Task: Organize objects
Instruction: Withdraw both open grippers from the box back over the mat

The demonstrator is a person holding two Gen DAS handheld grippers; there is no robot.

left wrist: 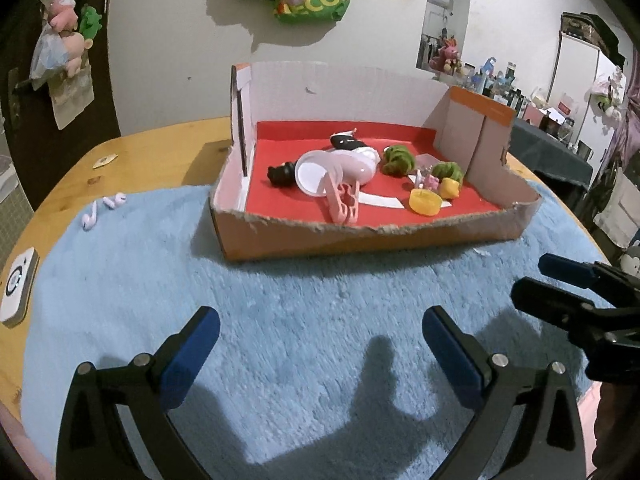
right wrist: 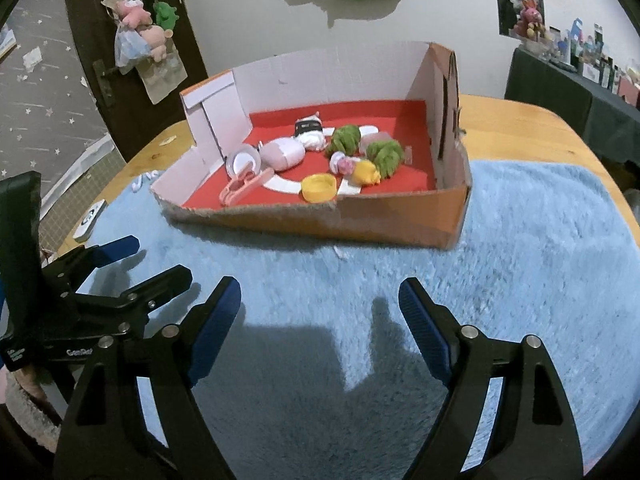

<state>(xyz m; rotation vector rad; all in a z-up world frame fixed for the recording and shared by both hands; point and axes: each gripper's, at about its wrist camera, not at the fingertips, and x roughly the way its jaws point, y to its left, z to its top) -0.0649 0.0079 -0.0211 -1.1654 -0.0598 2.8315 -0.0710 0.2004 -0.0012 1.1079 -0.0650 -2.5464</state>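
A torn cardboard box (left wrist: pixel 360 236) with a red floor stands on the blue fluffy mat (left wrist: pixel 300 280). Inside lie a pink-and-white cup-like item (left wrist: pixel 340 168), a pink peg (left wrist: pixel 344 204), a yellow cap (left wrist: pixel 425 201), green fuzzy pieces (left wrist: pixel 396 160) and small toys. Two white earbuds (left wrist: pixel 104 208) lie on the mat's left edge. My left gripper (left wrist: pixel 320 320) hovers open over bare mat in front of the box, holding nothing. My right gripper (right wrist: pixel 320 292) is open too, empty, just right of the left one, facing the box (right wrist: pixel 360 216).
A white square device (left wrist: pixel 16 288) sits on the wooden table (left wrist: pixel 132 148) at the far left. A wall with hanging bags and plush toys rises behind the box. A dark table crowded with clutter (left wrist: pixel 548 148) stands to the right.
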